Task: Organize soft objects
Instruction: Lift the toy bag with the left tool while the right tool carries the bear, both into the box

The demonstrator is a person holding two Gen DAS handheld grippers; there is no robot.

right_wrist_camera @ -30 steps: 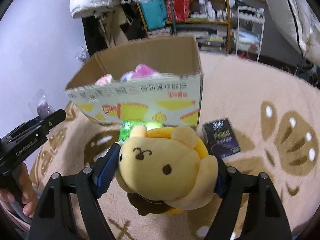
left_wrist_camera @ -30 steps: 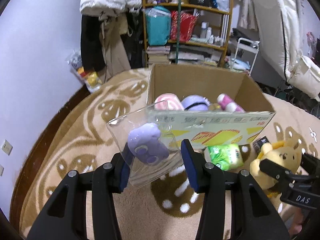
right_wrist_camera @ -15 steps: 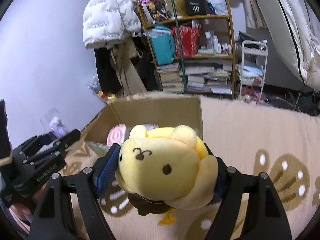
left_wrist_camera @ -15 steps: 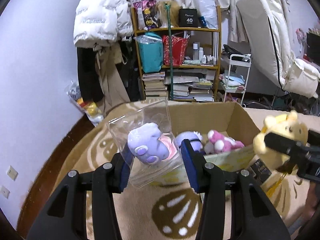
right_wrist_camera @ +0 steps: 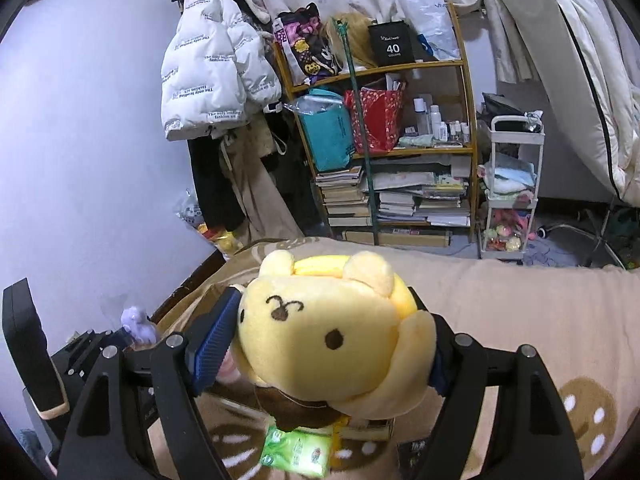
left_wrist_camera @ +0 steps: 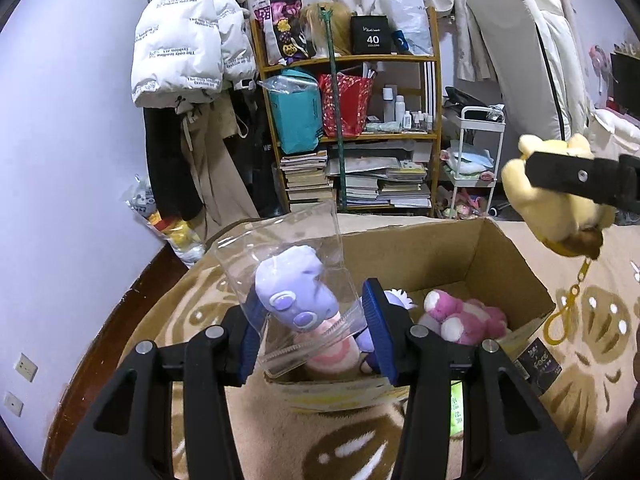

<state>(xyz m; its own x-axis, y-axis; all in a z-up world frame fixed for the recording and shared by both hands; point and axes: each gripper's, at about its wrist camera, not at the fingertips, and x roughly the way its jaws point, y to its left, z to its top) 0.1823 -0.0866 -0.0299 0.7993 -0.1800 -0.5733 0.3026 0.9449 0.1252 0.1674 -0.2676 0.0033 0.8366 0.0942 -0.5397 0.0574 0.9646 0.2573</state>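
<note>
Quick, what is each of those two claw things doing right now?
Left gripper: closed on a clear bag with a purple plush, above the cardboard box.
Right gripper: closed on a yellow dog plush.

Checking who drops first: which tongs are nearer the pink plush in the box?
Left. The left tongs, shut on the bagged purple plush, sit just beside the pink plush over the cardboard box. The right tongs hold the yellow plush higher, off to the right.
</note>
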